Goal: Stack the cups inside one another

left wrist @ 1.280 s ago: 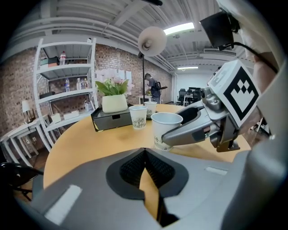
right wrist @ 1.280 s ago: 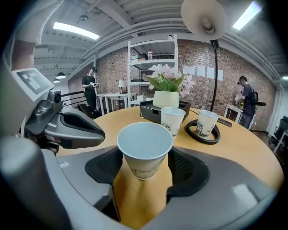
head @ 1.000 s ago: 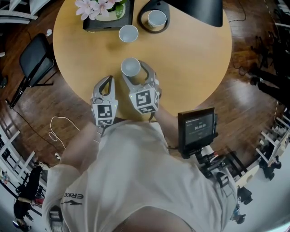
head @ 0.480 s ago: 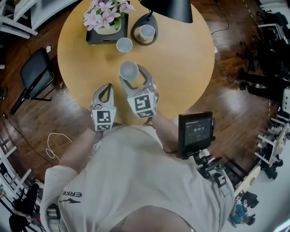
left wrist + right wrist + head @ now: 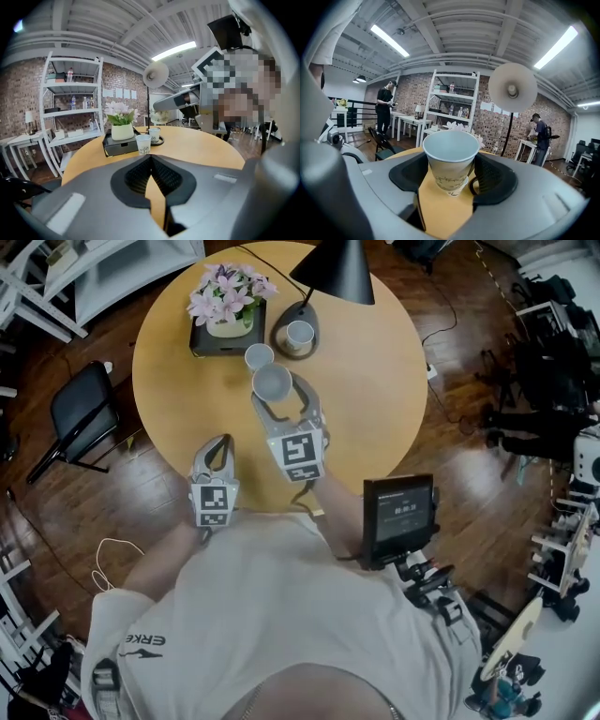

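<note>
My right gripper (image 5: 275,395) is shut on a white paper cup (image 5: 272,382), held upright above the round wooden table (image 5: 375,399). The right gripper view shows this cup (image 5: 451,150) between the black pads (image 5: 493,180). Just beyond it a second cup (image 5: 259,356) stands on the table by the flower box. A third cup (image 5: 300,334) sits on the lamp's round base. My left gripper (image 5: 217,442) hangs at the table's near edge, shut and empty. Past its closed tips (image 5: 150,157), the left gripper view shows the two standing cups, the nearer one (image 5: 143,144) and the one on the lamp base (image 5: 154,135).
A pot of pink flowers (image 5: 228,306) sits on a black box (image 5: 211,343) at the table's far side, beside a black lamp (image 5: 333,273). A black chair (image 5: 82,409) stands left of the table. A small screen on a stand (image 5: 401,512) is at my right.
My right gripper has risen and carried its cup away from me, close to the cup by the flower box. The left gripper has also lifted a little, still shut.
</note>
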A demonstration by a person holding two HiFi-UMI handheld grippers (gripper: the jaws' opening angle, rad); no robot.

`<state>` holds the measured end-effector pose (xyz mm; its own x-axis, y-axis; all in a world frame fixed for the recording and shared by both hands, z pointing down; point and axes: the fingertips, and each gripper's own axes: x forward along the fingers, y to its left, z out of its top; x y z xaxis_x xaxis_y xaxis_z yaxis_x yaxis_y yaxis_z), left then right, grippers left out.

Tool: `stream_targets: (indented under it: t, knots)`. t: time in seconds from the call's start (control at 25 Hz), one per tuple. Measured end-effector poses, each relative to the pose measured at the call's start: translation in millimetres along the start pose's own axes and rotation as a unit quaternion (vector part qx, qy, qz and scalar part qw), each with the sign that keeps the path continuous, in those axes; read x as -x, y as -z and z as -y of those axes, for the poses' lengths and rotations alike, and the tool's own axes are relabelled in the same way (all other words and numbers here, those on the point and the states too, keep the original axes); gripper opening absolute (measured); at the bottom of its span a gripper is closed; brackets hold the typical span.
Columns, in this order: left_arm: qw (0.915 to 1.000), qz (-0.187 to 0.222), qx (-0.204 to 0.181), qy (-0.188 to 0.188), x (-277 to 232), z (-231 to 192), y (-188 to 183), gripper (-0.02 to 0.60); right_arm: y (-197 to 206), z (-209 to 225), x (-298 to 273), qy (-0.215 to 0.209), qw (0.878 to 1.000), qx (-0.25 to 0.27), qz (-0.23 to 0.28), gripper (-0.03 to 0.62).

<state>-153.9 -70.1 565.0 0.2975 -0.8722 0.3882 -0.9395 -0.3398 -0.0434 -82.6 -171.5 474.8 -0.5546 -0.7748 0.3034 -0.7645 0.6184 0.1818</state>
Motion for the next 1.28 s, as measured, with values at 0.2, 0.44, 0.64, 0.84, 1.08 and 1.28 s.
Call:
stream_targets:
  t: [0.2, 0.44, 0.64, 0.84, 1.08, 1.28]
  knots:
    - [0.9999, 0.006, -0.001, -0.011, 5.9, -7.3, -6.4, 0.002, -19.4, 11.2, -7.8, 0.007, 1.0, 0.004, 0.02, 0.324]
    - [0.9996, 0.003, 0.003, -0.027, 9.0, -15.0, -7.7, 0.002, -27.7, 21.9, -20.8, 0.007, 1.0, 0.005, 0.028, 0.322]
    - [0.9992, -0.002, 0.009, -0.039, 10.1, -18.9, -10.4, 0.002, -25.7, 25.5, -31.4, 0.0, 1.0, 0.006, 0.025, 0.322]
    - [0.9985, -0.018, 0.013, -0.05, 1.5, -25.5, -2.7, 0.002, -11.8, 32.7, -51.0, -0.006, 1.0, -0.005, 0.014, 0.324]
    - [0.9977, -0.035, 0.021, -0.055, -10.2, -25.4, 2.9, 0.002, 6.1, 36.0, -70.7, -0.019, 1.0, -0.021, -0.002, 0.324]
    - [0.9971, -0.045, 0.025, -0.057, -19.8, -26.7, 7.3, 0.002, 21.3, 36.4, -84.3, -0.028, 0.999, -0.028, -0.014, 0.324]
